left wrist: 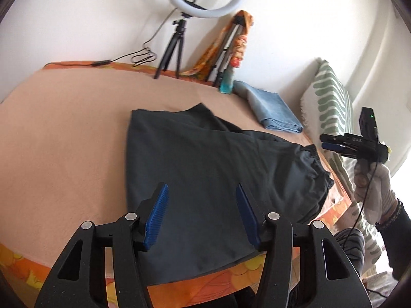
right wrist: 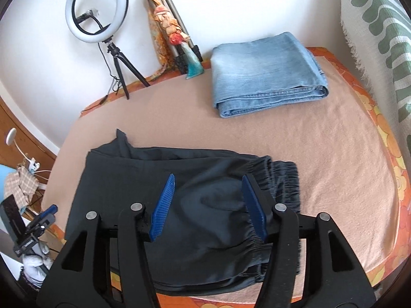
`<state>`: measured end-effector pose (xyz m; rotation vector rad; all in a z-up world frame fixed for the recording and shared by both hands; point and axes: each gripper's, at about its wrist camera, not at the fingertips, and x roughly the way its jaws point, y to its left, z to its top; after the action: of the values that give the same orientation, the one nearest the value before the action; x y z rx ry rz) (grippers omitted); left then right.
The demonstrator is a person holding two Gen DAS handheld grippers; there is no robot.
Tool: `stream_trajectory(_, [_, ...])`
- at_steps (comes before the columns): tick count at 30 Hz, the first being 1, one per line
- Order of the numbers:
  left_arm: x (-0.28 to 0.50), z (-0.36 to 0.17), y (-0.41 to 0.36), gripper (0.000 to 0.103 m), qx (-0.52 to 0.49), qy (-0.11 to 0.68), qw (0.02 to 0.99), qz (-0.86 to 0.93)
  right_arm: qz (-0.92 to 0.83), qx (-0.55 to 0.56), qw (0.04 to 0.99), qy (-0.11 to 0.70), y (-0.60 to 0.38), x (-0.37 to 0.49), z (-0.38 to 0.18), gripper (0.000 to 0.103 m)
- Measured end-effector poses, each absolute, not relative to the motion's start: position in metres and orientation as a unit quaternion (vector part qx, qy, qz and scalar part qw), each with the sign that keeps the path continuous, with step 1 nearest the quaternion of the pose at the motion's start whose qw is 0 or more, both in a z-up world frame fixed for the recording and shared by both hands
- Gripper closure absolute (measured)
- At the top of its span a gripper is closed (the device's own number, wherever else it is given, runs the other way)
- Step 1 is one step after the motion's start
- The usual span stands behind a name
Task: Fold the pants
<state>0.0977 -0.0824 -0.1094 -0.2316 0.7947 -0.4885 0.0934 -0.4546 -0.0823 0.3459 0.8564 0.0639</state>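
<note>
Dark grey pants (left wrist: 205, 169) lie folded on the peach blanket (left wrist: 64, 128), the elastic waistband (left wrist: 316, 169) toward the right. My left gripper (left wrist: 203, 192) is open and empty, hovering above the near leg end of the pants. In the right wrist view the pants (right wrist: 179, 205) lie below my right gripper (right wrist: 209, 182), which is open and empty above the waistband (right wrist: 277, 179). The right gripper also shows in the left wrist view (left wrist: 326, 141), held in a white-gloved hand. The left gripper shows in the right wrist view (right wrist: 51, 211) at the far left.
Folded light blue jeans (right wrist: 264, 71) lie at the back of the bed. A ring light on a tripod (right wrist: 102, 18), a second tripod with an orange cloth (right wrist: 167, 25) and a blue bottle (right wrist: 194, 66) stand by the wall. A green-patterned pillow (right wrist: 380, 38) lies at right.
</note>
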Motion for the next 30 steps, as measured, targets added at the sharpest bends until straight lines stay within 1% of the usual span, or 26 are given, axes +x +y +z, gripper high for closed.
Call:
stream_trajectory(4, [0.100, -0.128, -0.054, 0.050, -0.141, 0.409, 0.877, -0.209, 0.073, 0.178, 0.890, 0.414, -0.424, 0.100, -0.079, 0.045])
stream_trajectory(8, [0.098, -0.143, -0.041, 0.050, -0.168, 0.425, 0.865, -0.206, 0.110, 0.159, 0.885, 0.424, -0.384, 0.109, -0.079, 0.045])
stream_trajectory(16, [0.101, -0.167, -0.038, 0.050, -0.214, 0.459, 0.833, -0.221, 0.169, 0.140, 0.867, 0.448, -0.304, 0.131, -0.080, 0.045])
stream_trajectory(23, [0.104, -0.173, -0.036, 0.051, -0.251, 0.446, 0.818, -0.263, 0.200, 0.098, 0.850, 0.477, -0.234, 0.155, -0.079, 0.045])
stream_trajectory(27, [0.104, -0.174, -0.034, 0.052, -0.277, 0.434, 0.810, -0.281, 0.206, 0.090, 0.836, 0.501, -0.201, 0.175, -0.088, 0.045])
stream_trajectory(30, [0.102, -0.168, -0.041, 0.052, -0.271, 0.423, 0.812, -0.298, 0.207, 0.090, 0.822, 0.523, -0.179, 0.192, -0.099, 0.045])
